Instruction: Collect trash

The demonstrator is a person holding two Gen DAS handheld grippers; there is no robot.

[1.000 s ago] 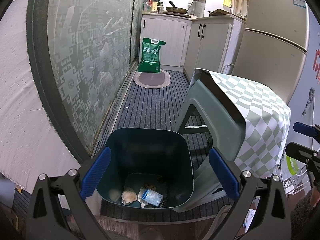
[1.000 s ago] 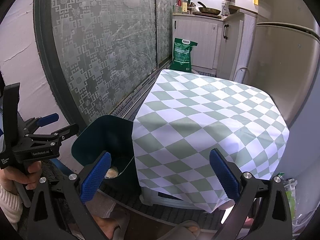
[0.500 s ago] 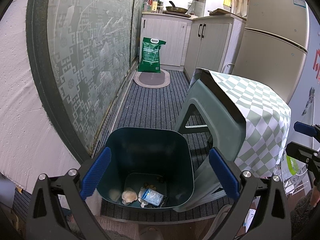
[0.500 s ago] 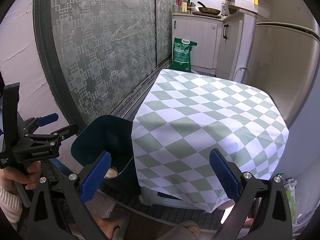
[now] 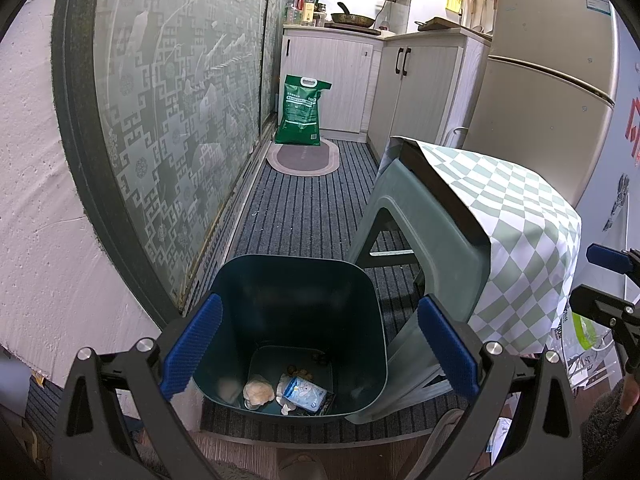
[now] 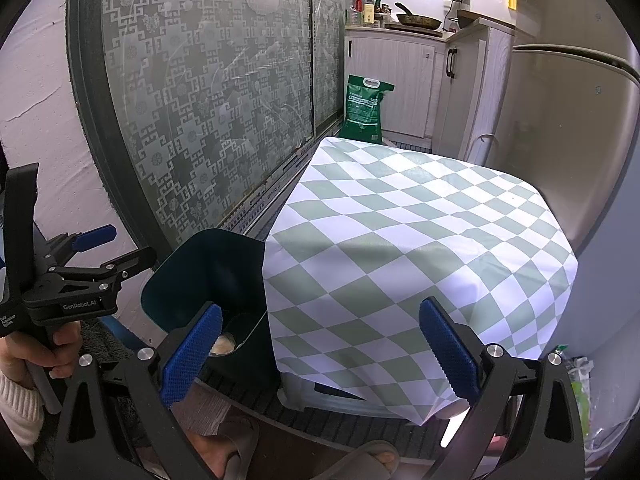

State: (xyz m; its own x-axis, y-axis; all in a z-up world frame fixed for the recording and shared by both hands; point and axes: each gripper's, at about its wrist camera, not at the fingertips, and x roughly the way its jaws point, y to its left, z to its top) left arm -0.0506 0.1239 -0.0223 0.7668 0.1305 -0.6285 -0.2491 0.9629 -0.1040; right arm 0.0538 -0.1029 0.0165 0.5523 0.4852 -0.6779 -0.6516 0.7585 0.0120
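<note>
A dark teal trash bin (image 5: 296, 280) stands on the floor beside a stool; it also shows in the right wrist view (image 6: 208, 264). On its bottom lie a beige crumpled lump (image 5: 258, 392), a blue-and-white wrapper (image 5: 302, 392) and small crumbs. My left gripper (image 5: 320, 348) is open and empty, held above the bin's mouth. My right gripper (image 6: 320, 352) is open and empty, over the front of the checkered cloth (image 6: 420, 248) that covers the stool. The left gripper's side (image 6: 72, 276) shows in the right wrist view.
The grey-green stool (image 5: 420, 240) stands right of the bin. A patterned glass sliding door (image 5: 180, 100) runs along the left. A green sack (image 5: 302, 110) and oval mat (image 5: 304, 158) lie at the far end by white cabinets. A fridge (image 5: 548, 72) stands at right. Slippered feet (image 6: 360, 456) are below.
</note>
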